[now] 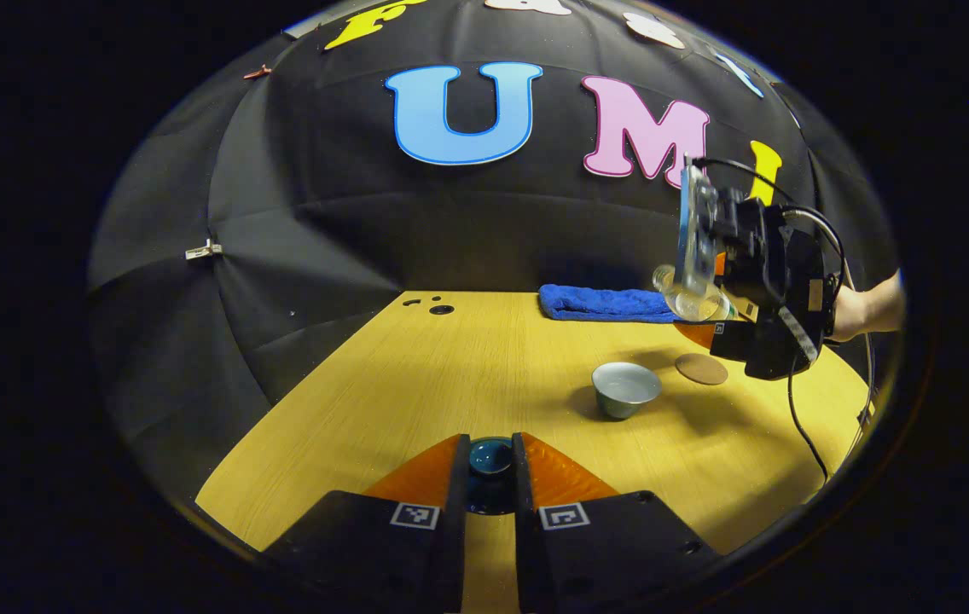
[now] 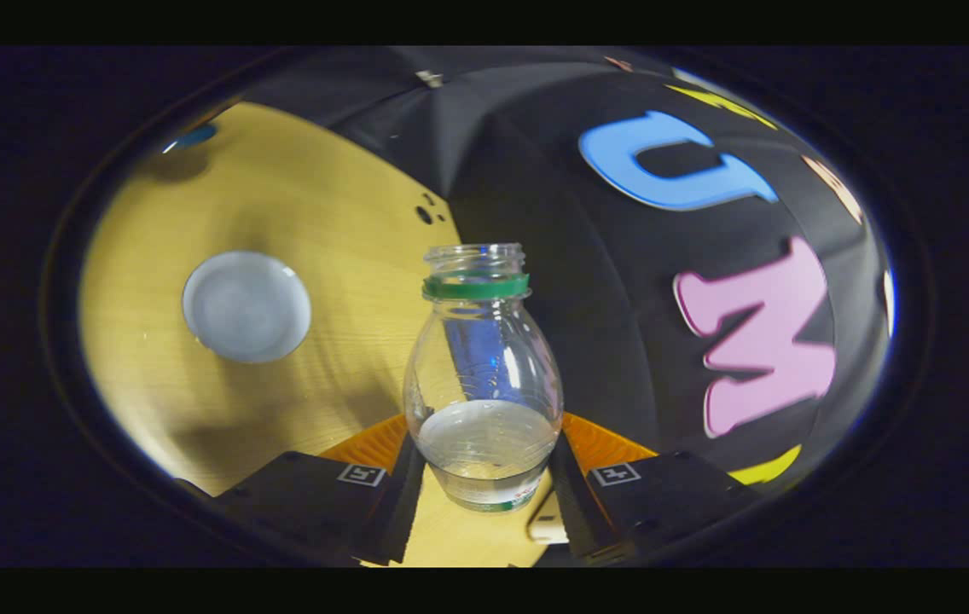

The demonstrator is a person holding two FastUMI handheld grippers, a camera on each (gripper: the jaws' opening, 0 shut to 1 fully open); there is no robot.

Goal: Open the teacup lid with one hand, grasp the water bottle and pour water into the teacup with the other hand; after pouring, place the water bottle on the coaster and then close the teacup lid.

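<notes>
**Wood, glaze and clear plastic on show**

The table [image 1: 416, 375] looked like pale matt wood grain. The teacup [image 1: 626, 389] wore a smooth, glossy glaze, and so did its dark lid [image 1: 490, 456]. The water bottle [image 2: 483, 384] was clear, shiny plastic. The blue towel [image 1: 604, 304] looked soft and nubbly.

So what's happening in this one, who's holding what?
The left gripper is clamped on the dark teacup lid, held off the open teacup. The right gripper grips the uncapped water bottle, lifted above the table near the coaster, with some water left inside.
</notes>
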